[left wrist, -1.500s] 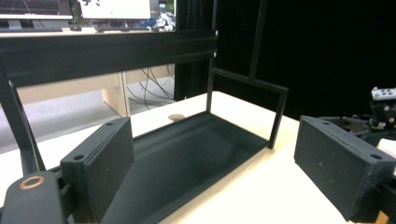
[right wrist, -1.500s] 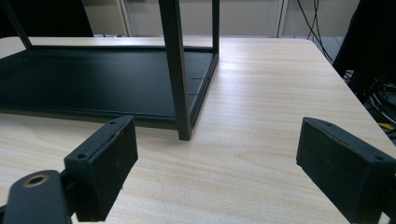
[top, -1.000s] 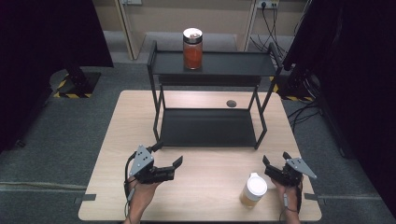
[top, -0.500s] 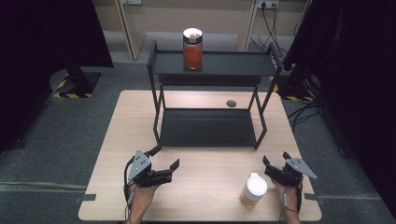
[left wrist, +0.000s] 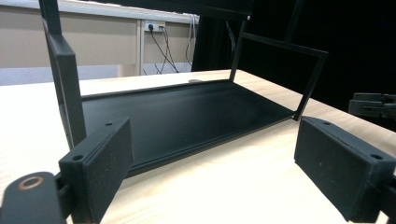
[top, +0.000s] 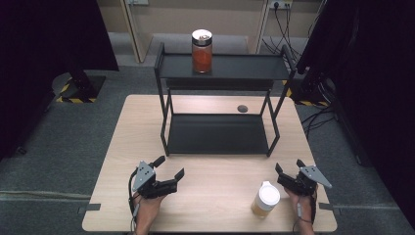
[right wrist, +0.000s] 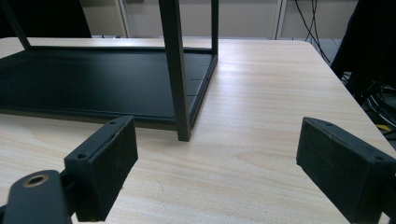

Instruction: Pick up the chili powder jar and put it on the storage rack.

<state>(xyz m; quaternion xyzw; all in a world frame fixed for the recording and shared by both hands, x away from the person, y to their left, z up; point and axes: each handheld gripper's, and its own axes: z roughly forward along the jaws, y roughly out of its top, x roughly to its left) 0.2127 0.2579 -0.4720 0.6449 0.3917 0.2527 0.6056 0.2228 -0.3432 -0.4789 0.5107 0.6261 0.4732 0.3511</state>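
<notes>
A pale wooden table [top: 122, 147] carries a black two-tier metal shelf rack [top: 220, 132] on its far half. On the rack's top tier, towards the left, stands a glass jar of orange-red contents with a silver lid [top: 201, 51]. At the near right of the table, a cream-lidded plastic cup of tan liquid [top: 265, 199] stands just left of the right gripper [top: 285, 172], apart from it. The left gripper [top: 170, 167] sits low at the near left, well apart from the cup. Both grippers' jaws stand wide with nothing between them. A small dark round spot [top: 242, 108] lies on the table under the rack.
</notes>
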